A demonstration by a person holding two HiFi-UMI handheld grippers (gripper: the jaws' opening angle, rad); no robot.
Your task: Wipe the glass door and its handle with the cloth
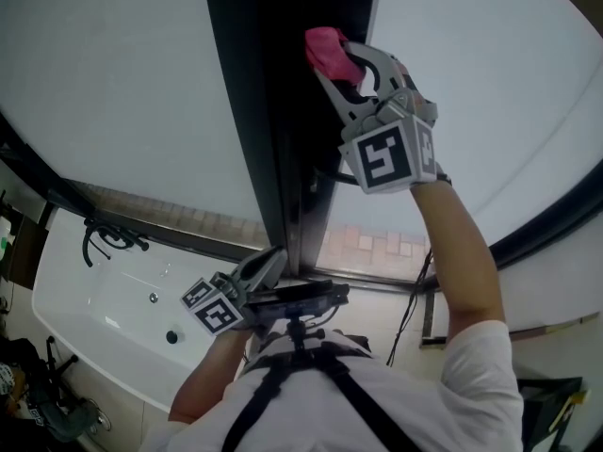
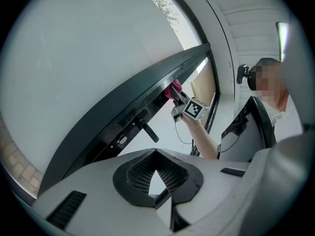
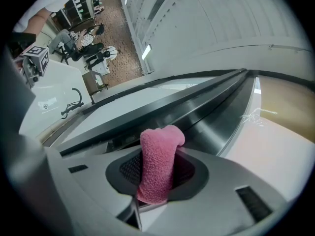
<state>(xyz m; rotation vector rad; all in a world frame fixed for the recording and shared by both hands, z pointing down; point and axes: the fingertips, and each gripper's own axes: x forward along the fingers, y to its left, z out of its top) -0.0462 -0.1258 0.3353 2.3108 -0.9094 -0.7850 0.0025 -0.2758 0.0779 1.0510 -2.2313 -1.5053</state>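
Observation:
A dark door frame [image 1: 273, 111] runs between two frosted glass panes [image 1: 122, 92]. My right gripper [image 1: 344, 64] is raised high and shut on a pink cloth [image 1: 325, 50], whose end presses on the frame's edge. In the right gripper view the cloth [image 3: 158, 163] stands up between the jaws of the right gripper [image 3: 157, 181], next to the dark frame [image 3: 197, 107]. My left gripper [image 1: 268, 264] hangs low by the frame's foot, shut and holding nothing. The left gripper [image 2: 156, 178] looks along the frame to the black lever handle [image 2: 146, 130].
A white tub [image 1: 104, 299] with a black faucet [image 1: 108, 238] lies at the lower left. A thin cable [image 1: 415, 299] hangs beside the right pane [image 1: 490, 83]. My chest rig fills the bottom of the head view.

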